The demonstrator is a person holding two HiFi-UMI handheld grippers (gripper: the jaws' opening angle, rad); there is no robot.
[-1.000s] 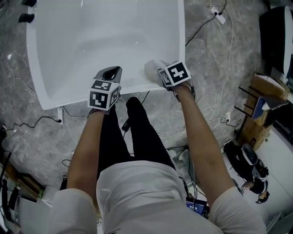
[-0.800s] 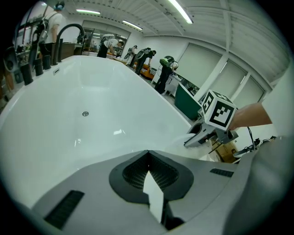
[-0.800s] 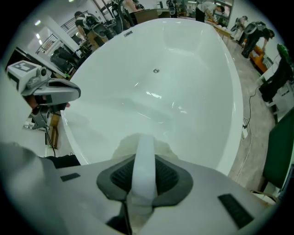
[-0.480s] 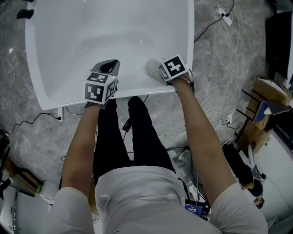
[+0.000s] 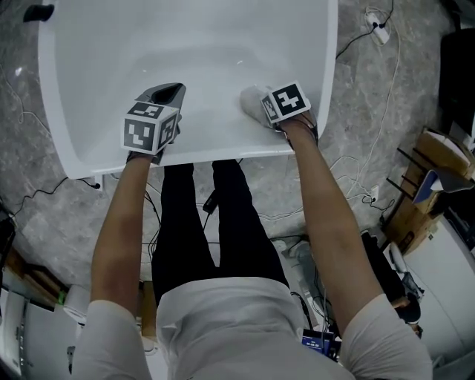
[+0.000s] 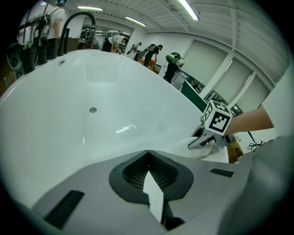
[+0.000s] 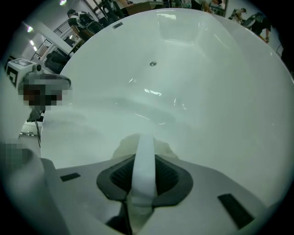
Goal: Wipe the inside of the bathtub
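Both hand-held grippers have pushed forward off the near rim and now hang over the sloped near wall of the glossy white bathtub point(image 5: 185, 44), as a person standing on the grey marbled floor point(image 5: 356, 96) leans in to clean it. Nearest the rim, the left gripper point(image 5: 172, 90) has its fingers closed together on nothing; it hovers above the slope and takes no part in the wiping. To its right, the right gripper point(image 5: 261, 104) has its fingers clamped on a crumpled white cloth point(image 5: 249, 98), which rests against the tub's inner wall a little below the rim. Farther in, the basin lies bare and shiny, with a small round metal drain fitting point(image 7: 152, 64) towards the far end and a curved black tap point(image 6: 81, 14) beyond it at the far rim. Wiping appears to be in its early strokes, with only the near wall reached. The next move likely calls for keeping the cloth flat on the enamel and sweeping it down the slope towards the fitting, grip held firm.
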